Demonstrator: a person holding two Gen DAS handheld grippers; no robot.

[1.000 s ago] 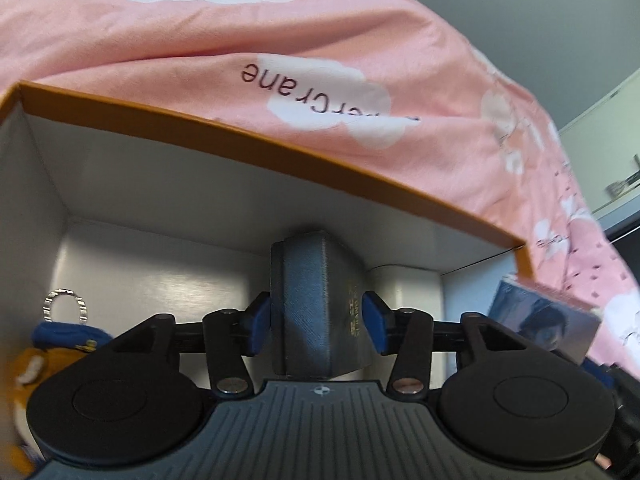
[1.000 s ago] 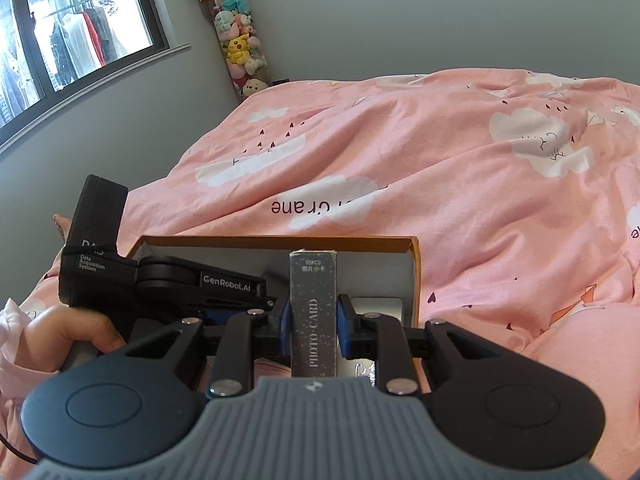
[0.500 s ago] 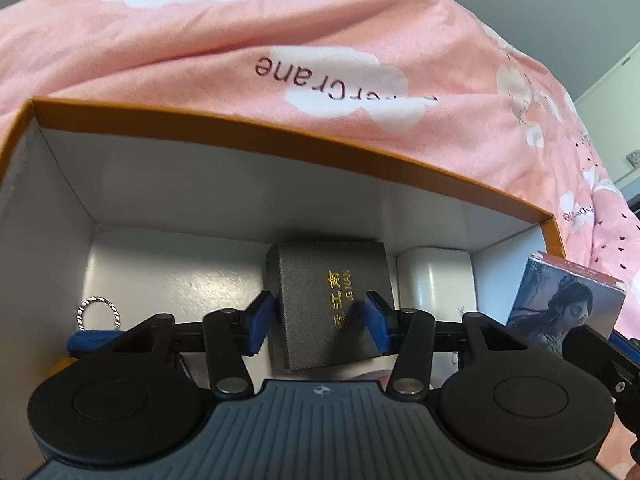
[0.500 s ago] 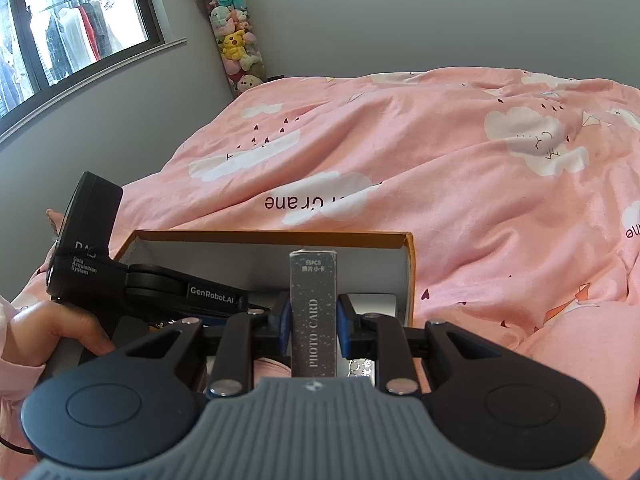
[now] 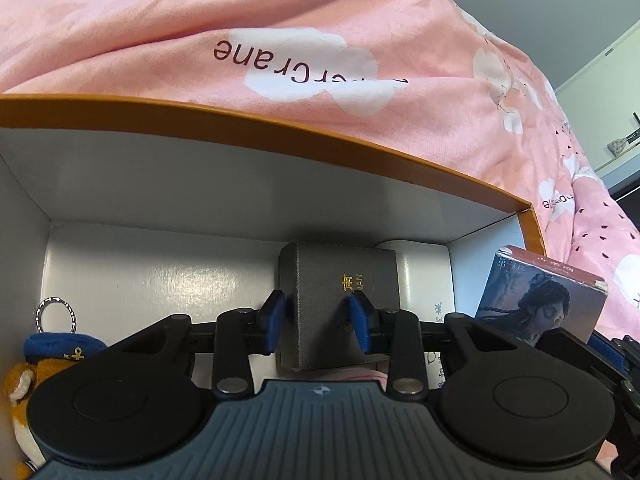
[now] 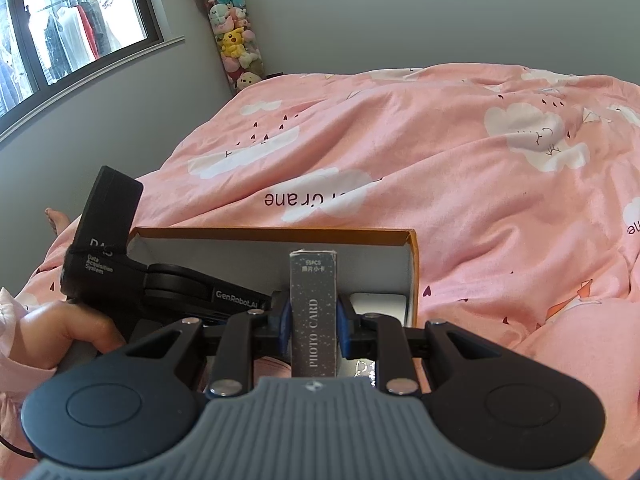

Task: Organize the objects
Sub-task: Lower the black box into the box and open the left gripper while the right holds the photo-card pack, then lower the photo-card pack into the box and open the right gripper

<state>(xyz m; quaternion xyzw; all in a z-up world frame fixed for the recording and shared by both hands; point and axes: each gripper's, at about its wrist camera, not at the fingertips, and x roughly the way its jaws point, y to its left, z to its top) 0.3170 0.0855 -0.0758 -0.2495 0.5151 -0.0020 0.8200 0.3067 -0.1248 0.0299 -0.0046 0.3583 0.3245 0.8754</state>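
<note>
The step in hand is judged to be the letting-go of the grey case (image 5: 320, 280) inside the box (image 5: 280, 128). The case is seen lying on the box floor just past the jaws of the left gripper (image 5: 317, 318), with a white item (image 5: 420, 276) touching or just beside it on the right. The jaws have just been closing and are now narrow. The right pad is seen over the case's top face, not against its side, so nothing is clamped between them.

To finish well, the left gripper should be lifted straight up so that the case is not dragged or tipped by the narrowed pads. The plush (image 5: 24, 380) to the left of the jaws should be left undisturbed.

The card pack (image 6: 314, 300) is held upright and firmly in the jaws of the right gripper (image 6: 312, 322), over the near right part of the box. A slot for it is best sought in the bare floor left of the case.

Whether the left pad touches the case's edge cannot be told. The near floor of the box is hidden by both gripper bodies, and the plush is cut off by the frame. The gold lettering on the case is too small to be read in full. The pink bed cover (image 5: 200, 20) fills the rest.
</note>
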